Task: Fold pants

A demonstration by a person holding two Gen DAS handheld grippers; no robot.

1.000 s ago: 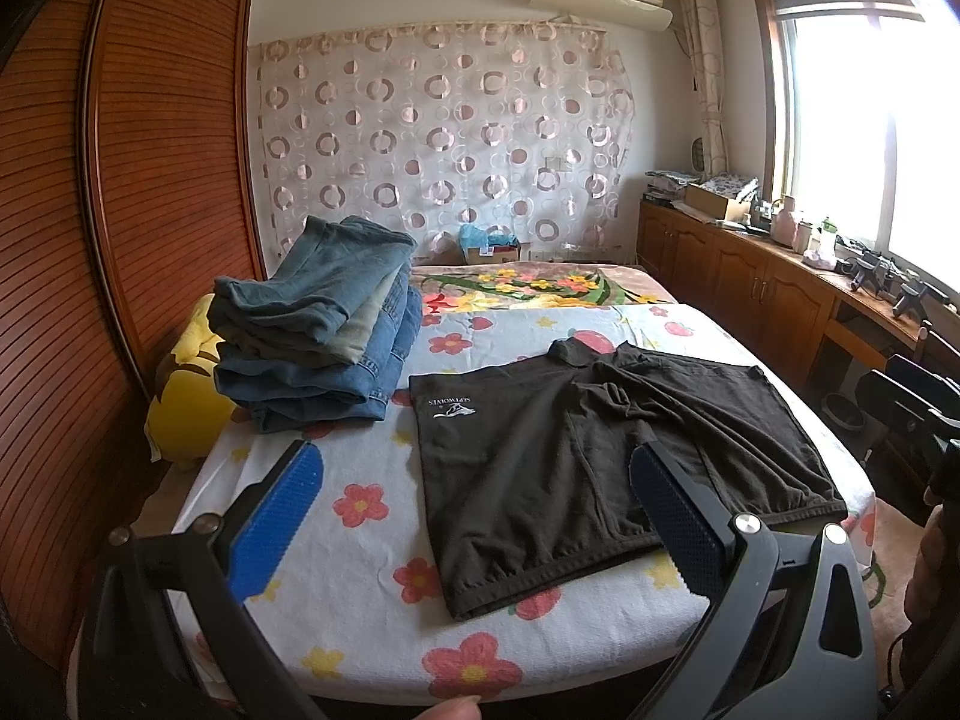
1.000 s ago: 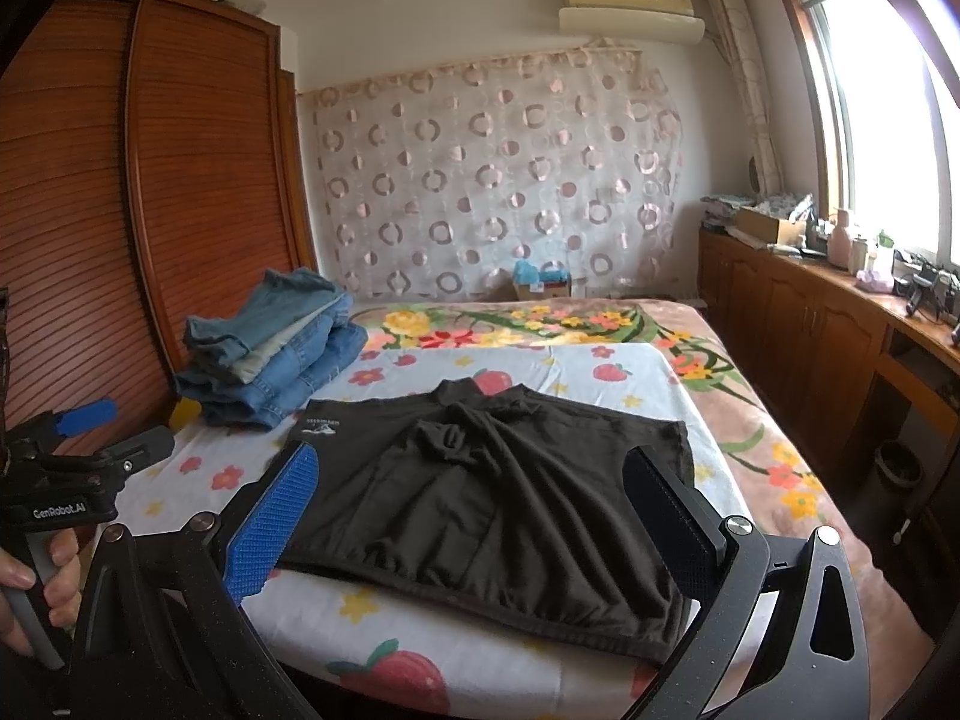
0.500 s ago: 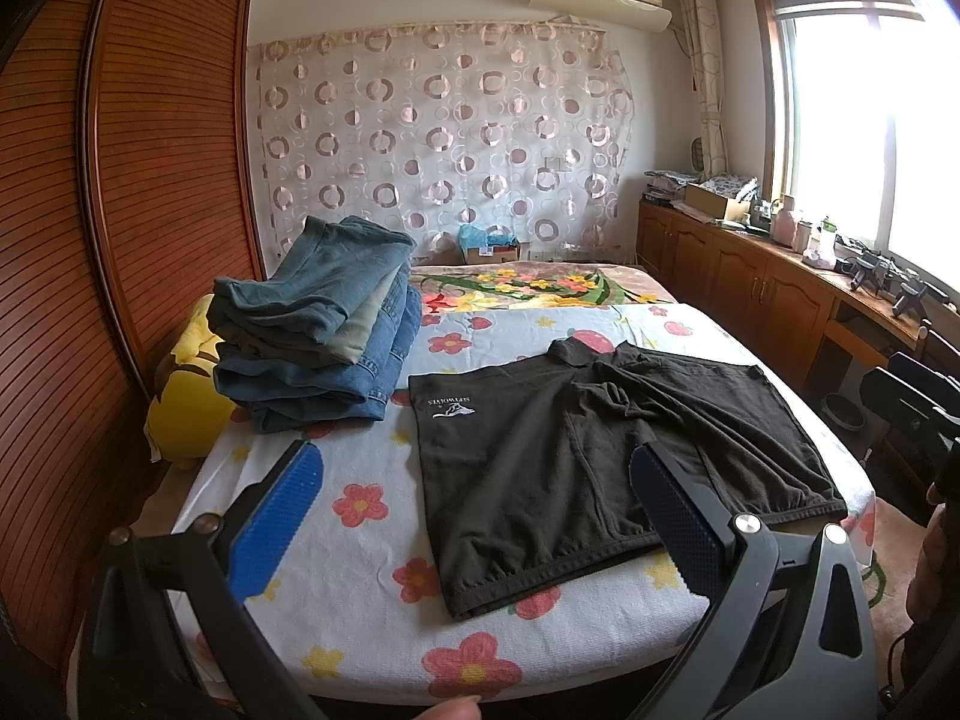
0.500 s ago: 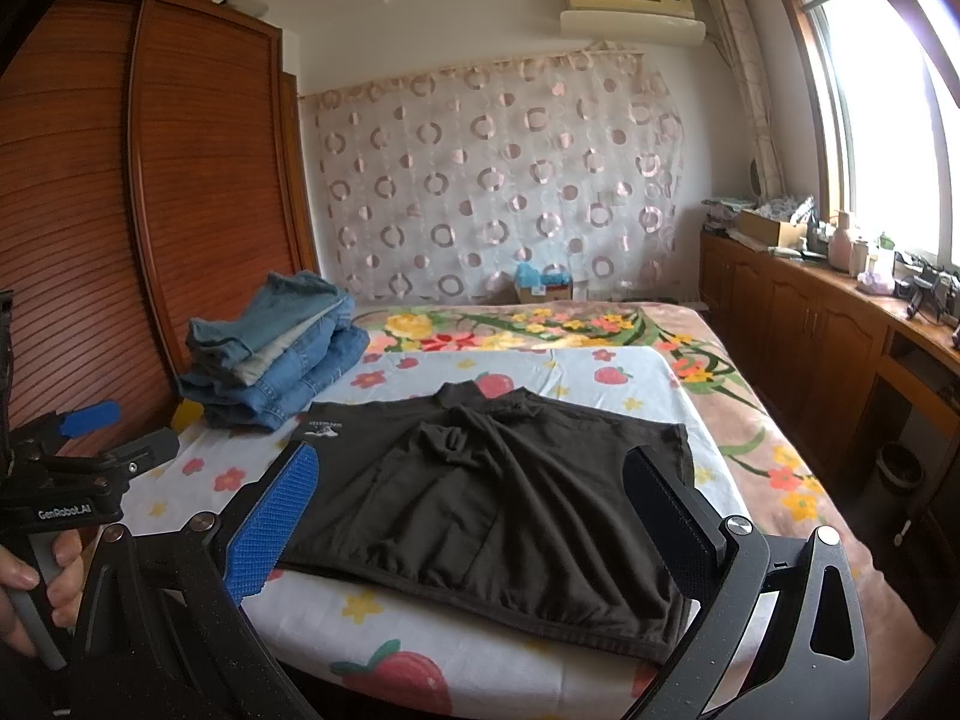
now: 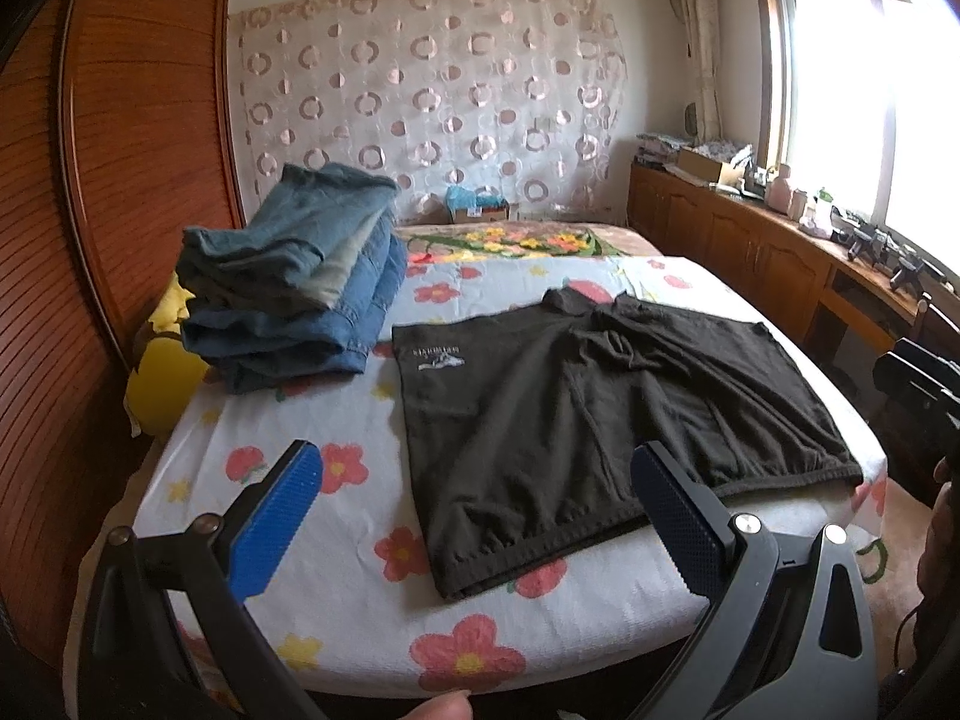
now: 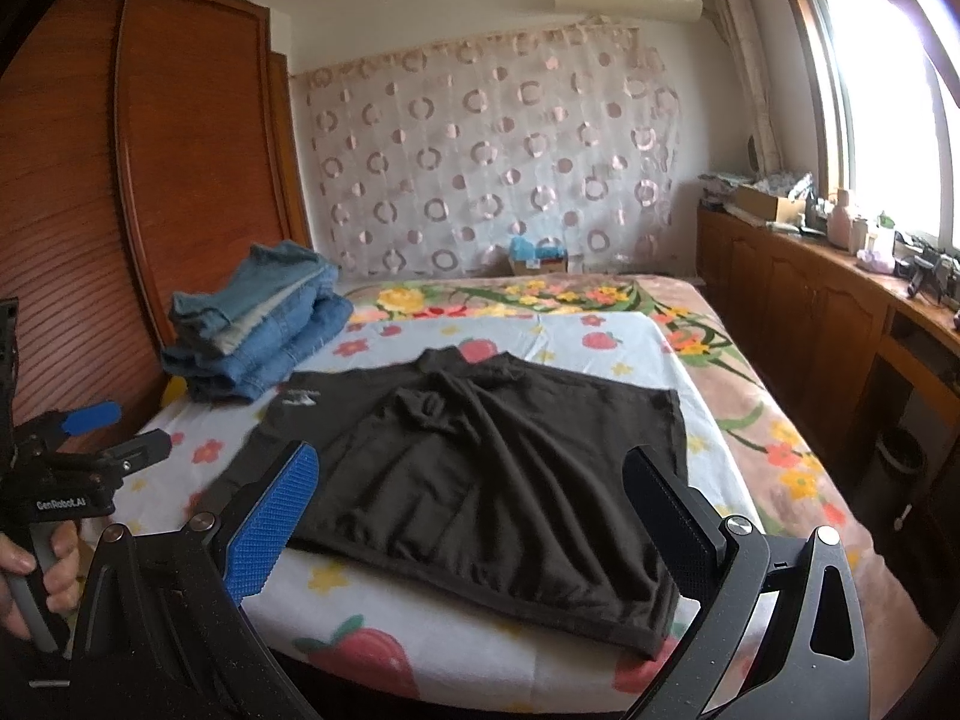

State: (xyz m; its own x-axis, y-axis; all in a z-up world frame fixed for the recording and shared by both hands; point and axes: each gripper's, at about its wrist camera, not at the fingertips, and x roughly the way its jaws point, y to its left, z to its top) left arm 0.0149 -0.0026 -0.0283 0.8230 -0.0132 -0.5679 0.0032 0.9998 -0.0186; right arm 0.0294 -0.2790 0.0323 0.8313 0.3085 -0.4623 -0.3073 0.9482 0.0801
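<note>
Black shorts [image 5: 600, 414] lie spread flat on the flowered bed sheet [image 5: 336, 516], waistband toward the near edge, a small white logo at the far left corner. In the right wrist view the same shorts [image 6: 480, 468] fill the middle of the bed. My left gripper [image 5: 477, 516] is open above the near edge of the bed, holding nothing. Just as empty, my right gripper [image 6: 468, 516] is open over the shorts' near hem. The left gripper also shows at the left of the right wrist view, held by a hand [image 6: 36, 576].
A stack of folded jeans [image 5: 288, 288] sits at the bed's far left, beside a yellow cushion [image 5: 162, 372]. A wooden wardrobe [image 5: 90, 210] runs along the left. Wooden cabinets [image 6: 840, 324] with clutter stand under the window on the right. A patterned curtain [image 5: 432, 108] hangs behind.
Both grippers have dipped slightly toward the bed and stay open. The shorts have not moved.
</note>
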